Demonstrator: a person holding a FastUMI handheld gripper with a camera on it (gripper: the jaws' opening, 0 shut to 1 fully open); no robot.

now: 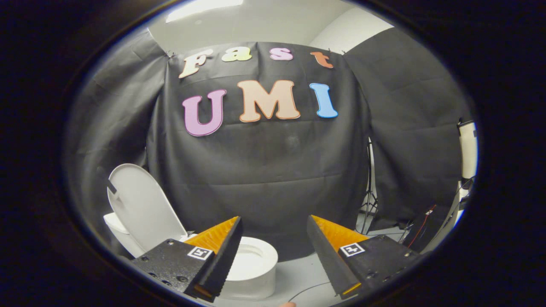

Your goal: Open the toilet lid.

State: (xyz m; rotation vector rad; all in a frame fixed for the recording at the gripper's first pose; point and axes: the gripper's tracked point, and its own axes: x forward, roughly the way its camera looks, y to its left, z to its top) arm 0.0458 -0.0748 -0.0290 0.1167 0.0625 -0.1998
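Gripper [275, 251] noted w/ fingers set wide apart, nothing between them, no contact w/ any item. Toilet [251, 266] seen low and just beyond the left finger, partly masked by it; bowl rim and seat exposed. Toilet lid [143, 204] found raised, standing near upright, leaning back toward the tank [114, 224] and the black booth cloth [264, 170] behind. Lid is well apart from both fingers, off to the left of them.

Step in hand, as judged: lift appears done; lid is already off the seat and gripper is clear of it, so task is taken as complete or at retreat stage. No grip is req'd now.

Next move, if any, is judged to call for backing away w/o brushing the lid edge, since a nudge fwd could tip it down again. Whether lid is resting firmly against tank cannot be confirmed. Cables [420, 232] and a stand leg [370, 200] noted on floor at right, clear of work area.
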